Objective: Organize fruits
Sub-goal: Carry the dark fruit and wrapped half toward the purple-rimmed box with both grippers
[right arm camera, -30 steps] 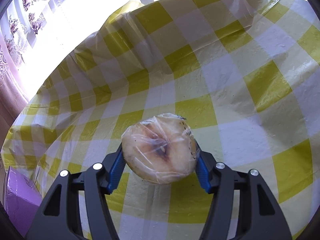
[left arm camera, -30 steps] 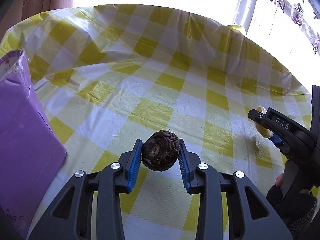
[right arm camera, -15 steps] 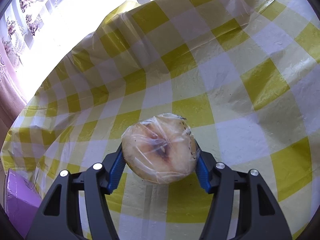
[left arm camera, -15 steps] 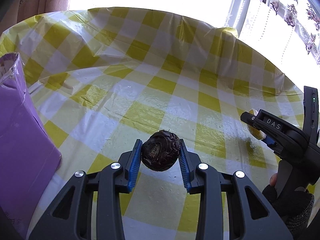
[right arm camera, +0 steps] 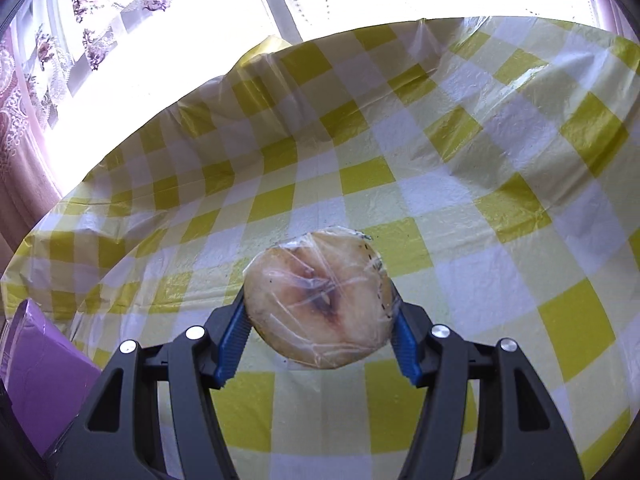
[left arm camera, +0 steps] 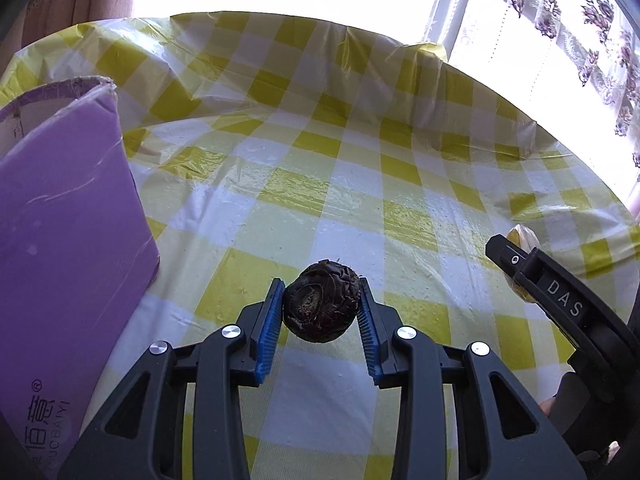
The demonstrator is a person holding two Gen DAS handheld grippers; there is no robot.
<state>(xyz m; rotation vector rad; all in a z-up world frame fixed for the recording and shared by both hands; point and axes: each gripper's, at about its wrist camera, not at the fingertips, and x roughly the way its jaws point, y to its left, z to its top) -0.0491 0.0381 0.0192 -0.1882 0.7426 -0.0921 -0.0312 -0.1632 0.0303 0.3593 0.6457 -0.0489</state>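
Observation:
My left gripper (left arm camera: 320,304) is shut on a small dark brown wrinkled fruit (left arm camera: 321,301), held above the yellow-and-white checked tablecloth (left arm camera: 320,184). In the right wrist view my right gripper (right arm camera: 318,300) is shut on a pale round fruit half wrapped in clear film (right arm camera: 318,299), its cut face with a brown core turned toward the camera. The left wrist view also shows the right gripper's black body (left arm camera: 560,300) at the right edge, with a bit of the pale fruit (left arm camera: 522,238) past its tip. A purple box (left arm camera: 68,240) stands at the left.
The purple box (right arm camera: 36,368) also appears low at the left in the right wrist view. The tablecloth has plastic wrinkles and drapes over the far table edge (left arm camera: 360,36). A bright window with flowered lace curtains (right arm camera: 100,20) lies behind. A gloved hand (left arm camera: 576,408) grips the right tool.
Both grippers have shifted across the table with their fruits still gripped. The purple box now shows more of its top edge in the left view, and the table's far edge sits lower in the right view.

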